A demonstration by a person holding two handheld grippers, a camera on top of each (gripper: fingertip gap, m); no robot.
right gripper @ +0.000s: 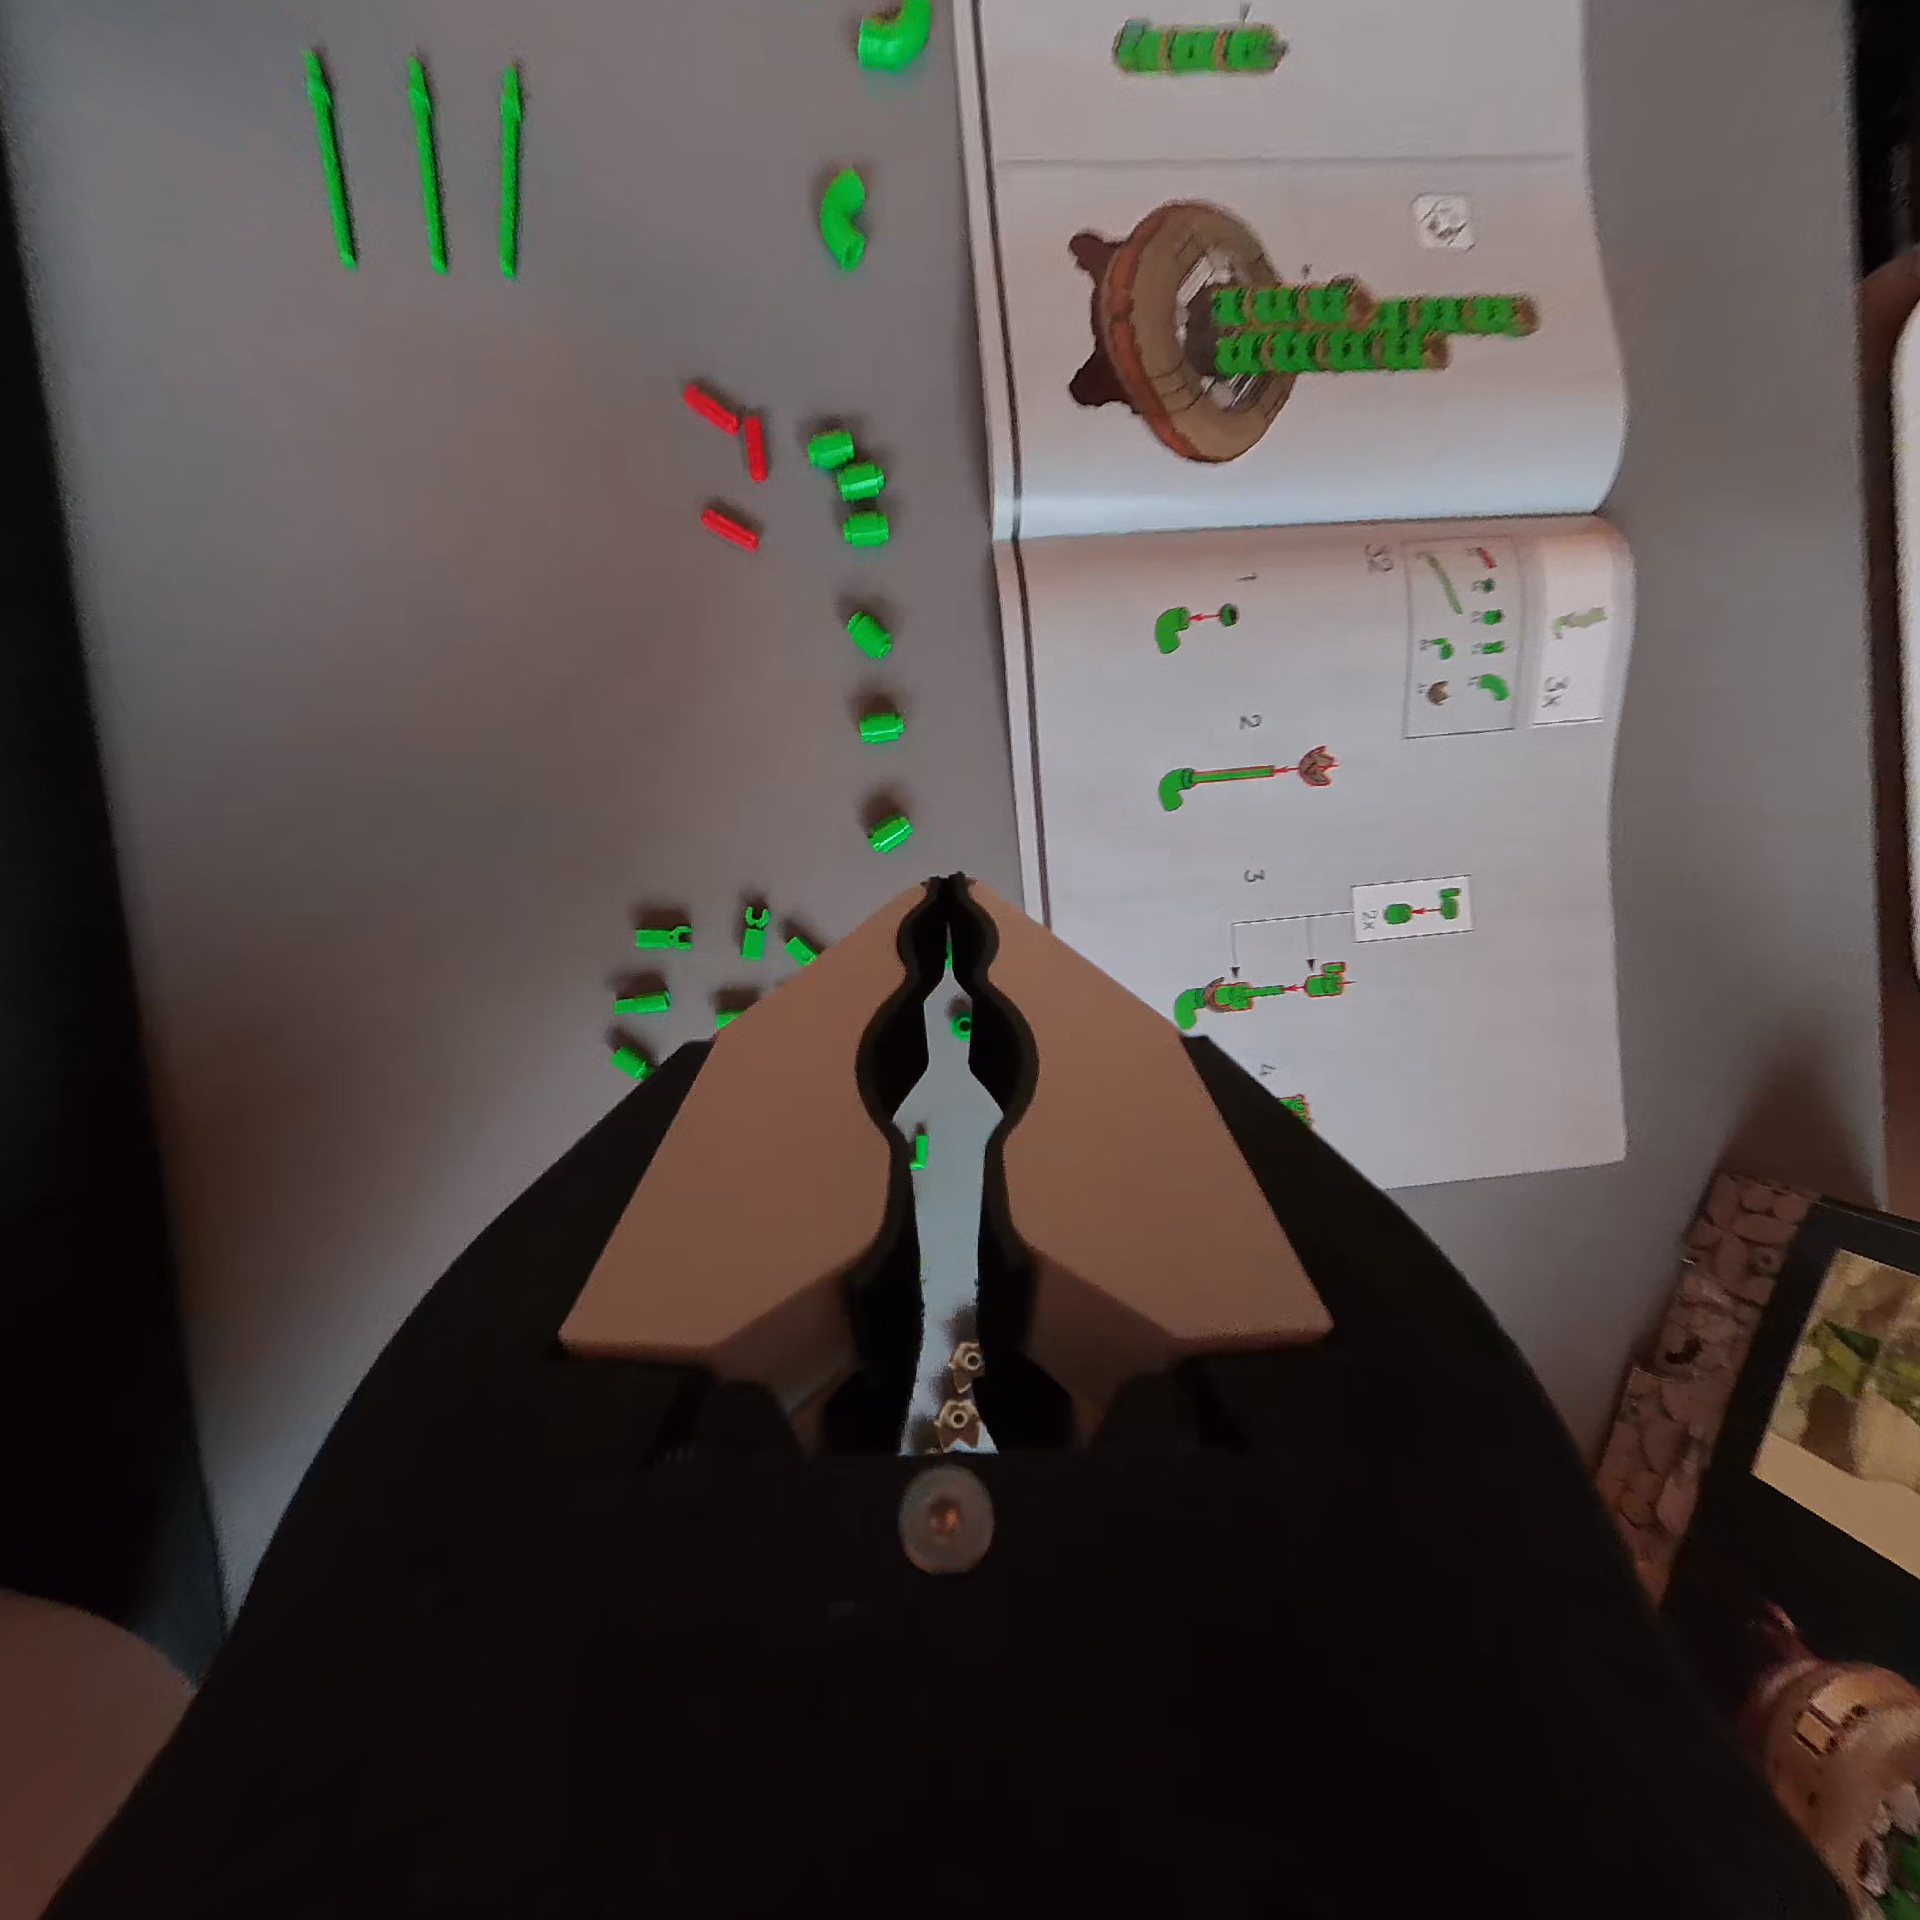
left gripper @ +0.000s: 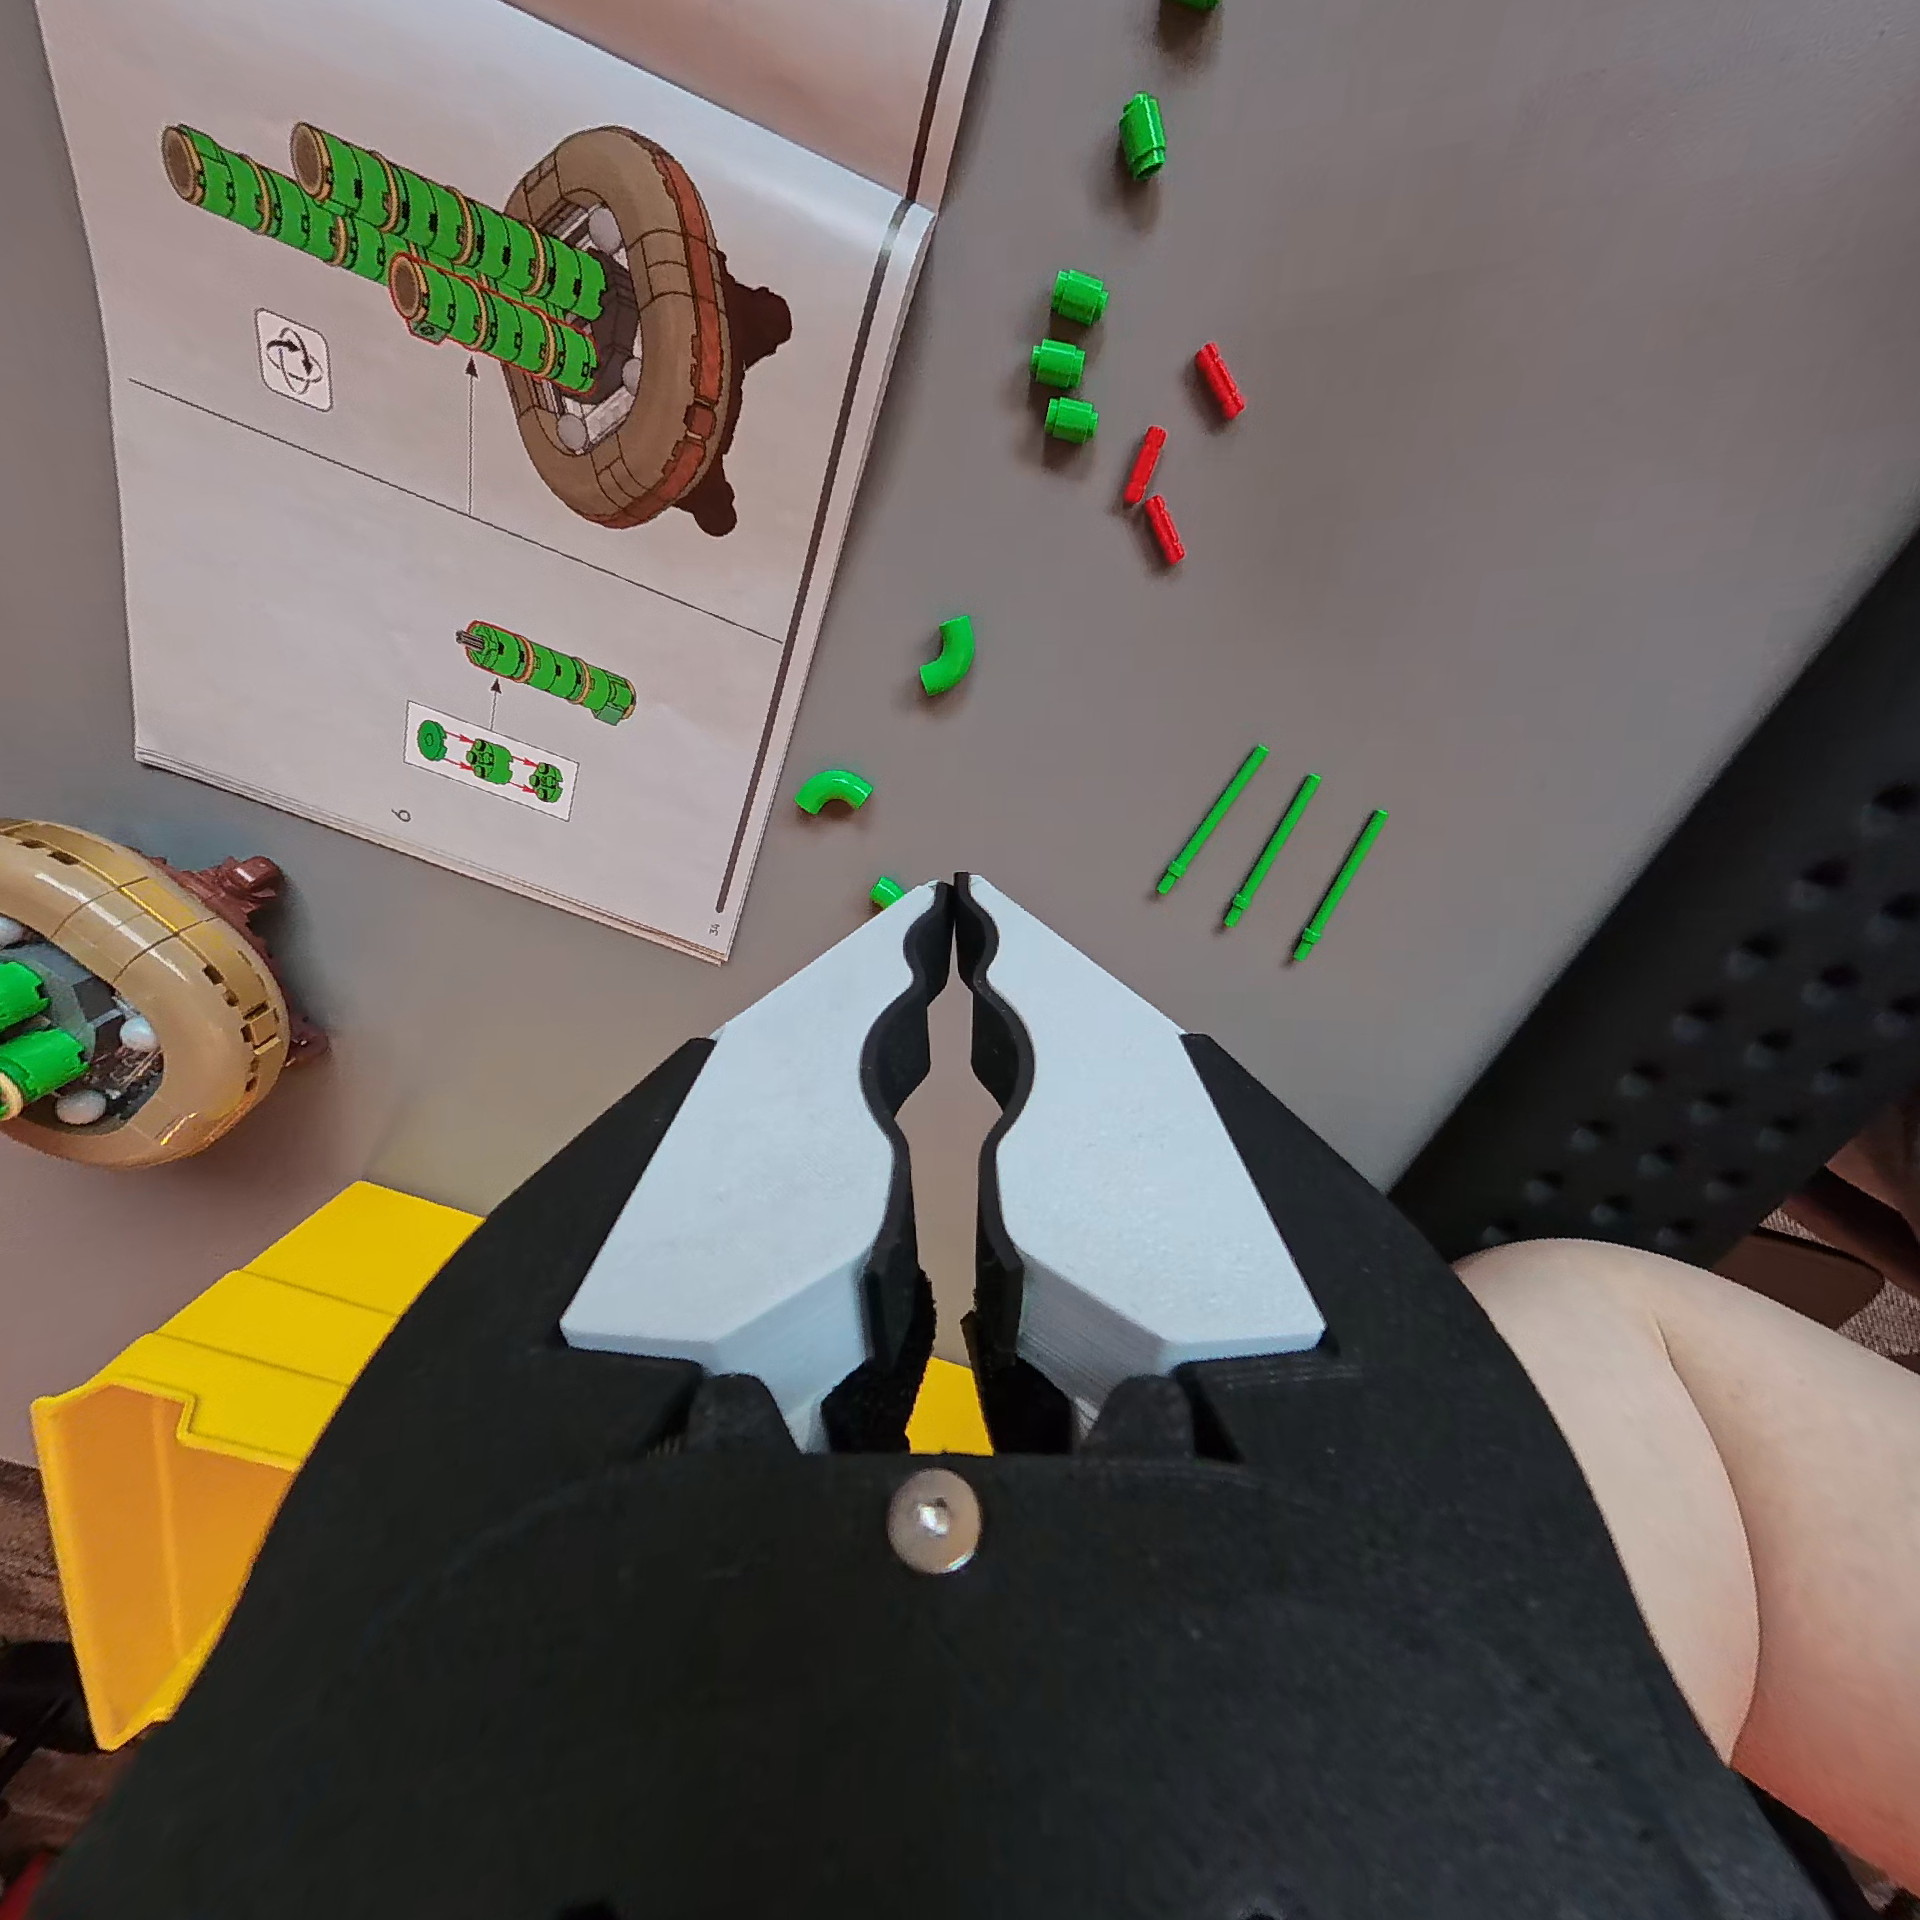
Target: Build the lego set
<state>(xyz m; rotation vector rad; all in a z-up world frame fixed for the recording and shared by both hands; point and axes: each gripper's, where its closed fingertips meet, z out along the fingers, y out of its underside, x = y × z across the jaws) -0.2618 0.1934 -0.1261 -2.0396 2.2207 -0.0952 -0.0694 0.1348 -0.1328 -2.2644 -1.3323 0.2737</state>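
Note:
My left gripper (left gripper: 954, 885) is shut and empty, its tips above the grey table beside a small green curved piece (left gripper: 885, 891). Ahead lie two green elbow pieces (left gripper: 945, 657), three green rods (left gripper: 1276, 850), three red pins (left gripper: 1218, 380) and green round bricks (left gripper: 1060, 364). The tan ring model (left gripper: 135, 997) with green cylinders lies at the left. My right gripper (right gripper: 945, 885) is shut and empty over small green clip pieces (right gripper: 661, 937). In the blurred right wrist view the rods (right gripper: 421, 166), red pins (right gripper: 729, 526) and round bricks (right gripper: 860, 482) show farther off.
The open instruction booklet (left gripper: 436, 499) lies on the table and also shows in the right wrist view (right gripper: 1309, 644). A yellow bin (left gripper: 208, 1434) stands near left. A black perforated chair (left gripper: 1714, 987) and a person's arm (left gripper: 1704, 1455) are at right. A box (right gripper: 1808, 1382) sits at right.

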